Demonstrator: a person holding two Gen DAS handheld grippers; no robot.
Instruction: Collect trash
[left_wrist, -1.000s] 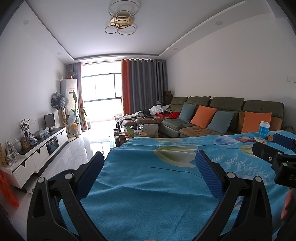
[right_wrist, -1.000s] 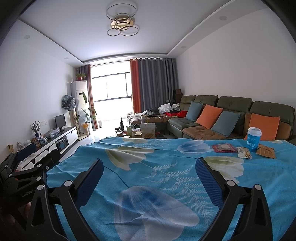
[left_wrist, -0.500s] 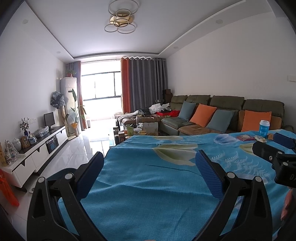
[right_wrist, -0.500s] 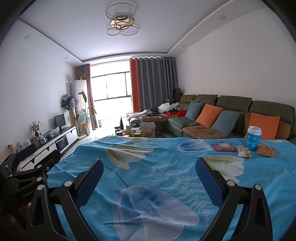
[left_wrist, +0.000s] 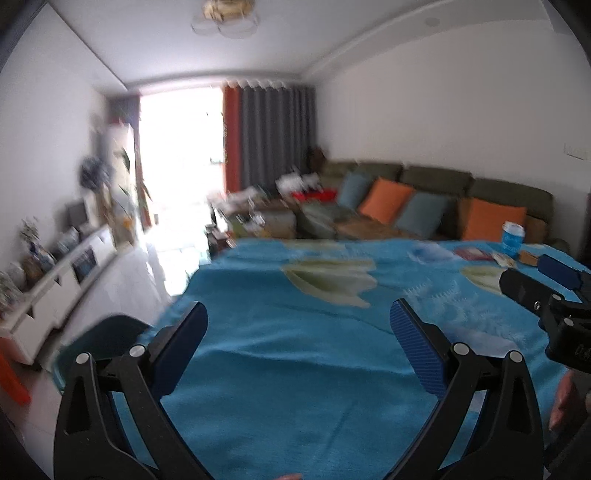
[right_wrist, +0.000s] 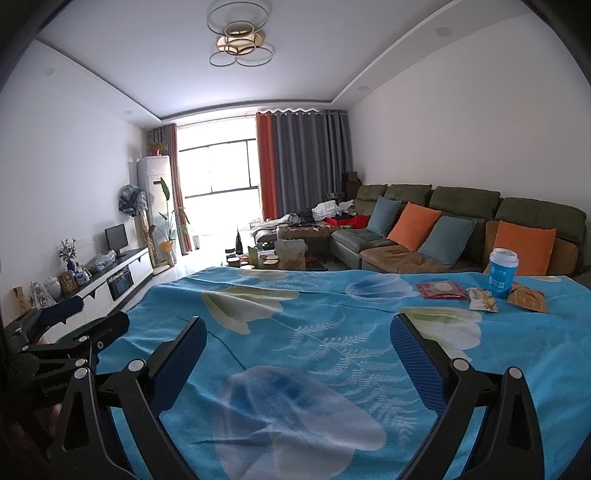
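Trash lies at the far right of a table under a blue flowered cloth (right_wrist: 314, 332): a blue paper cup (right_wrist: 501, 272), a red wrapper (right_wrist: 440, 290), a white snack packet (right_wrist: 482, 304) and an orange-brown packet (right_wrist: 526, 298). The cup also shows in the left wrist view (left_wrist: 512, 238), blurred. My right gripper (right_wrist: 298, 343) is open and empty above the near cloth, well short of the trash. My left gripper (left_wrist: 298, 332) is open and empty over the table's left part. Each gripper shows in the other's view, the left (right_wrist: 70, 332) and the right (left_wrist: 543, 284).
A green sofa with orange and blue cushions (right_wrist: 461, 229) stands behind the table. A cluttered coffee table (right_wrist: 280, 254) is beyond the far edge. A white TV cabinet (right_wrist: 110, 280) runs along the left wall. A dark chair (left_wrist: 103, 332) is at the table's left corner.
The left wrist view has swung and is now blurred by motion; the left gripper tilts and shifts. The right gripper has barely moved. Both stay open.
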